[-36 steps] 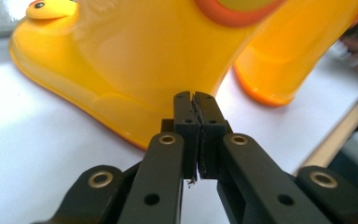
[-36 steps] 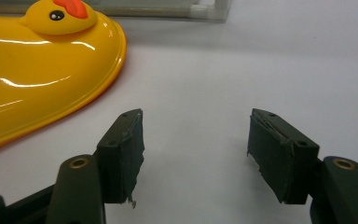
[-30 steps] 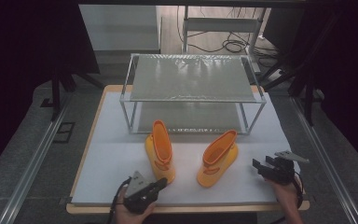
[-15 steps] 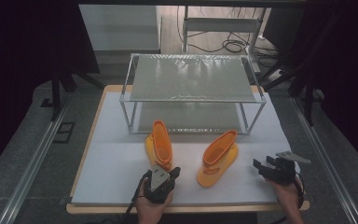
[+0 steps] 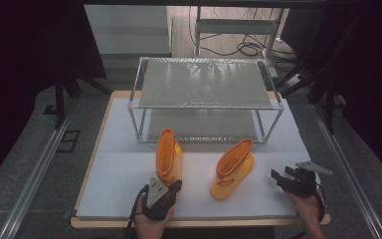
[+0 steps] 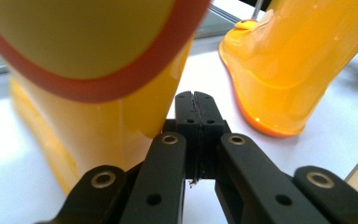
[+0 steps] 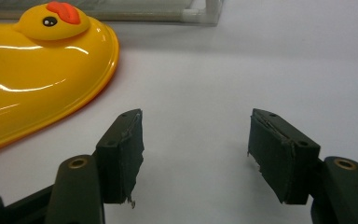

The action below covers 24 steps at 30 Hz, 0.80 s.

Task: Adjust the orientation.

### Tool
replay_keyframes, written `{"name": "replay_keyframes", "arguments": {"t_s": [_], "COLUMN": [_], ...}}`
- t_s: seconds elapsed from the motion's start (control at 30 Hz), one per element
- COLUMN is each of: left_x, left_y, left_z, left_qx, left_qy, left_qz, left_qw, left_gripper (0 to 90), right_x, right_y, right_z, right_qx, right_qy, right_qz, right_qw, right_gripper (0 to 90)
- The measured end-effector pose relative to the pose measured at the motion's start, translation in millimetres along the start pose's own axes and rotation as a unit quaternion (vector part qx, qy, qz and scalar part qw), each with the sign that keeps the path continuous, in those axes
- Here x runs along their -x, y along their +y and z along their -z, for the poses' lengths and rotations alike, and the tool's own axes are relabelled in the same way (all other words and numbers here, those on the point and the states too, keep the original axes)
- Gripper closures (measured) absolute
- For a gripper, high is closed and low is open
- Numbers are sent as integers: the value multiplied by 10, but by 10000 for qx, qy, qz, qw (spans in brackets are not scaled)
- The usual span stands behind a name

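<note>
- Two yellow rain boots stand on the white tabletop (image 5: pixel 119 184), in front of a metal shelf rack (image 5: pixel 206 82).
- The left gripper (image 5: pixel 175 185) has its fingers (image 6: pixel 196 105) pressed together with nothing between them, right beside the left boot (image 5: pixel 168 157).
- The right gripper (image 5: pixel 280 178) has its fingers (image 7: pixel 121 156) wide apart, empty, near the right boot (image 5: pixel 234 168).
</note>
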<state>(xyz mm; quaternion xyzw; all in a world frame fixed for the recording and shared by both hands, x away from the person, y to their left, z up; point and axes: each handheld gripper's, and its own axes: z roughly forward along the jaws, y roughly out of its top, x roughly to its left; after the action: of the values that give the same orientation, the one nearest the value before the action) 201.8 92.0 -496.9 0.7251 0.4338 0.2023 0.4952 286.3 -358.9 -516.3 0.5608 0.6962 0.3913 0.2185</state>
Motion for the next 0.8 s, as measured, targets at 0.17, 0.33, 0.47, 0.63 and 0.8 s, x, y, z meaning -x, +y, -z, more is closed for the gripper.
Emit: {"name": "replay_keyframes", "arguments": {"t_s": [0.17, 0.33, 0.47, 0.63, 0.8], "left_x": [-186, -315, -472, -598, -713], "left_y": [-67, -97, -102, -100, -108], "left_z": [180, 270, 348, 393, 430], "left_qx": [-35, -25, -48, -61, -69], "left_qy": [83, 109, 138, 202, 153], "left_qz": [104, 205, 269, 330, 398], "left_qw": [9999, 9997, 9995, 9992, 9991], "left_gripper": [898, 898, 898, 897, 887], "right_x": [0, -3, -8, -6, -11], "right_y": [2, 2, 0, -2, -2], "right_z": [1, -3, -7, -10, -14], "right_qx": [19, -6, -4, -4, -12], "right_qy": [2, 2, 7, 10, 12], "right_qz": [0, -15, -20, -31, -6], "right_qw": [10000, 10000, 10000, 10000, 10000], "right_gripper": [352, 351, 351, 351, 351]}}
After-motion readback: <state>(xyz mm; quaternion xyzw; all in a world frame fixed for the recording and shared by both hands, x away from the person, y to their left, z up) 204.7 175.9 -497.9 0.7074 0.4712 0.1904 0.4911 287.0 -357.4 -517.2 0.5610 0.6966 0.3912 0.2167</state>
